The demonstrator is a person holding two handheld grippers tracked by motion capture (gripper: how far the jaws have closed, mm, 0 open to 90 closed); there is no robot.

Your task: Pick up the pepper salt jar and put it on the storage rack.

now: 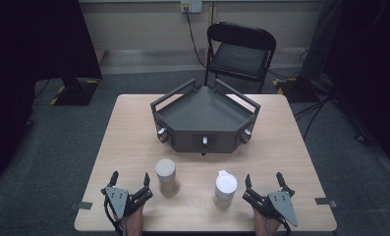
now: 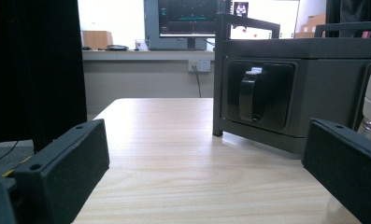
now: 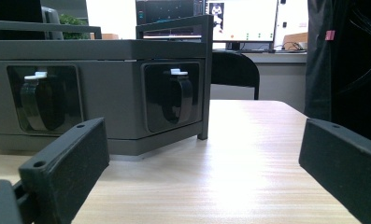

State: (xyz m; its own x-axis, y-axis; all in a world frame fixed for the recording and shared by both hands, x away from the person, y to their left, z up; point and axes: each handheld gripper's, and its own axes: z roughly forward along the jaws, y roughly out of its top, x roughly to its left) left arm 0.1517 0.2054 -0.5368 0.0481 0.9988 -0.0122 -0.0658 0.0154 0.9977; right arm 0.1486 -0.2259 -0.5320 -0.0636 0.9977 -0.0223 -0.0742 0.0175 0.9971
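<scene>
The grey angular tray unit (image 1: 205, 118) is seen standing at the middle of the wooden table (image 1: 128, 142), well ahead of both grippers, with railed edges on top and three front faces, each fitted with a dark knob. In the left gripper view the unit (image 2: 314, 84) is found ahead and to the right of the jaws, one recessed knob (image 2: 251, 95) being turned toward the camera. In the right gripper view the unit (image 3: 103, 93) is placed ahead and to the left, two knobs being shown side by side in their recesses.

A black folding chair (image 1: 240, 51) is set beyond the far edge of the table.

The beige-lidded jar (image 1: 166, 177) is stood just ahead and to the right of the left gripper (image 1: 129, 178), apart from it. The white-lidded jar (image 1: 225, 189) is stood just to the left of the right gripper (image 1: 263, 178), near its inner jaw but not between the jaws.

Both grippers are rested low at the near edge of the table, their jaws spread wide, and nothing is held between them.
</scene>
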